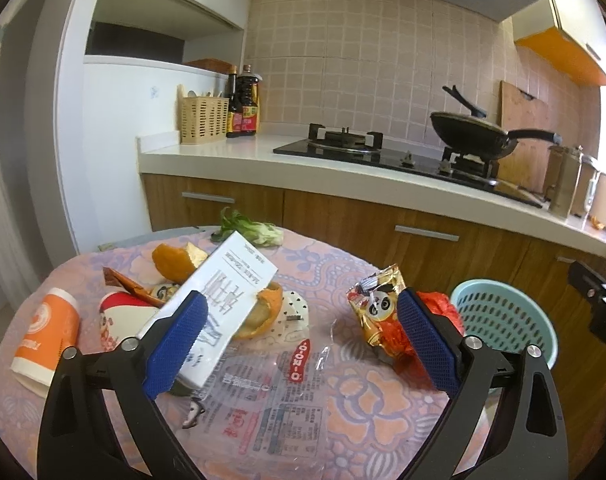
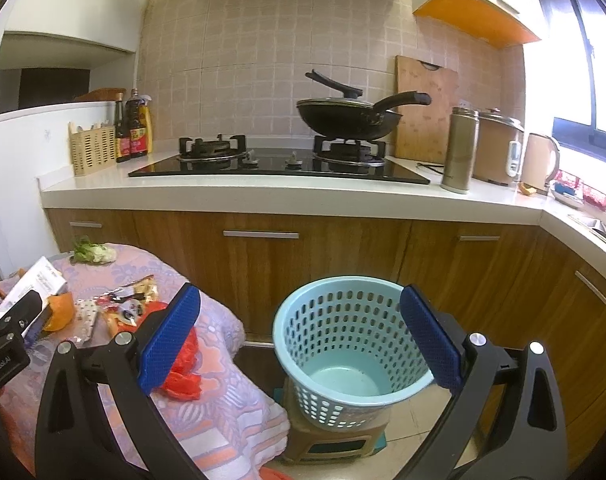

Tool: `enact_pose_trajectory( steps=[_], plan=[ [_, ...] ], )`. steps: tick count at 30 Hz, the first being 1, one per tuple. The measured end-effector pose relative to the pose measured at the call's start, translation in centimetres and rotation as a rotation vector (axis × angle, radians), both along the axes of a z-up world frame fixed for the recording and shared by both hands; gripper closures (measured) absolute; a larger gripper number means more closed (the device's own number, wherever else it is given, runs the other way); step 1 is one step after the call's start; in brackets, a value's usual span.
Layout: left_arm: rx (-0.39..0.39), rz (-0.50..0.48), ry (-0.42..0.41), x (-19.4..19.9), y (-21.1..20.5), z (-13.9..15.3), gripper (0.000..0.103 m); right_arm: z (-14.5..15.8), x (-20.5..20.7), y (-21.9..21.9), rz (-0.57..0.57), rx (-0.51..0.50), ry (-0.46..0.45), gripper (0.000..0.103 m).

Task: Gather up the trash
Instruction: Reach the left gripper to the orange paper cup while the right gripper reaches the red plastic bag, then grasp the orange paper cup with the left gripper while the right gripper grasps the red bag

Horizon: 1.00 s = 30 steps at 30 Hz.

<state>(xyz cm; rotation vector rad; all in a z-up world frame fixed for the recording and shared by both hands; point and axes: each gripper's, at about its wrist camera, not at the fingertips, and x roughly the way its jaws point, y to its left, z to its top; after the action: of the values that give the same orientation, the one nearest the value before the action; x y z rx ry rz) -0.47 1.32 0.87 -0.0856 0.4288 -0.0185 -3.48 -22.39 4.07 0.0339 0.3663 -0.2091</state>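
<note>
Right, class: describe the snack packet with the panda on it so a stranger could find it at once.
Start at the small table with the pink floral cloth in front of the kitchen cabinets. Near its right edge, the side closest to the pale blue basket, lies the panda packet. It is the only shiny gold wrapper with a cartoon panda face, resting against crumpled red plastic.

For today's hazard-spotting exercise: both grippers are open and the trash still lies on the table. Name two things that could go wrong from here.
1. The white box leans on orange peel beside the left gripper; a nudge could send it sliding.
2. The basket sits raised on a small stool; a clumsy drop by the right gripper might tip it.
</note>
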Motion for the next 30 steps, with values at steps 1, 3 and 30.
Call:
enact_pose_trajectory(
  steps=[1,3,30],
  plan=[
    [-0.003,0.005,-0.009,-0.6,0.7,0.5,0.012,0.2,0.0,0.2,0.016,0.003,-0.008,0.008],
    [0.0,0.029,-0.032,-1.8,2.1,1.5,0.012,0.4,0.3,0.6,0.054,0.014,-0.012,0.008],
    [-0.175,0.282,0.362,-0.5,23.4,-3.7,0.012,-4.6,6.8,5.7,0.358,0.032,0.166,0.027]
  ],
)
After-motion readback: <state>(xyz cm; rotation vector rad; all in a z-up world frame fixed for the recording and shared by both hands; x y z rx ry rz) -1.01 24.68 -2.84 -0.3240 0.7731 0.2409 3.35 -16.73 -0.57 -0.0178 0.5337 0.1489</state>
